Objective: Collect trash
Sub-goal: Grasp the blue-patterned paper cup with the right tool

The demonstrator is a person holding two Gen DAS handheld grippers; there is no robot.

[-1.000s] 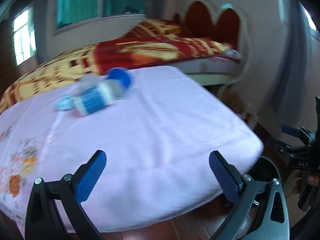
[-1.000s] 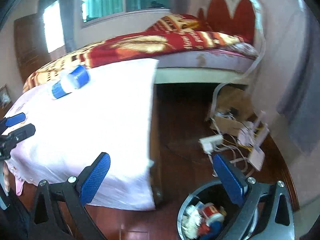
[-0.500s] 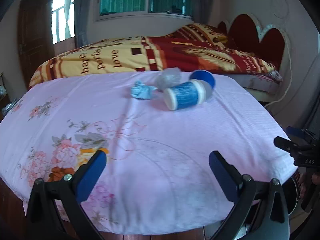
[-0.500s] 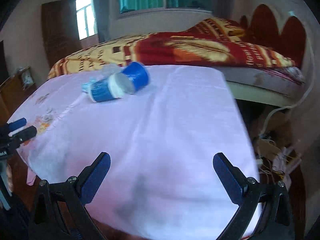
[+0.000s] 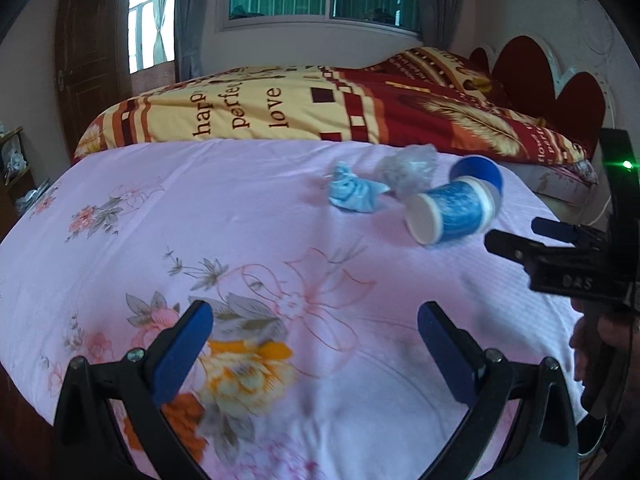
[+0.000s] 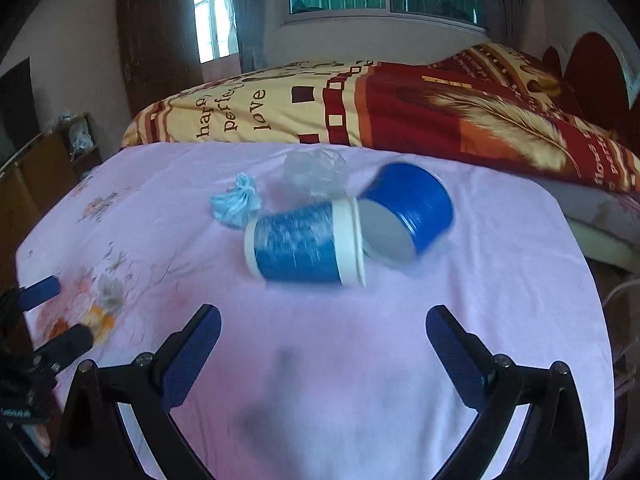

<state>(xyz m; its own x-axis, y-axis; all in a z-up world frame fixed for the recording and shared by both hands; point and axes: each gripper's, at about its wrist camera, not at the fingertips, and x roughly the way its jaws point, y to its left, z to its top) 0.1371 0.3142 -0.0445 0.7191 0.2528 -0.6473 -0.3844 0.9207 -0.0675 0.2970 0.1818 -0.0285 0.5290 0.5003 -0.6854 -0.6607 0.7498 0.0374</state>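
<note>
While both grippers' fingers [image 6: 452, 344] are spread and empty, the cup [image 6: 304, 244] lying ahead of them on the bed [image 6: 480, 320] could roll away if nudged.

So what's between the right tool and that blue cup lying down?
Nothing but bare pink sheet lies between the open right tool and the blue paper cup, shown clearest in the right wrist view.
</note>
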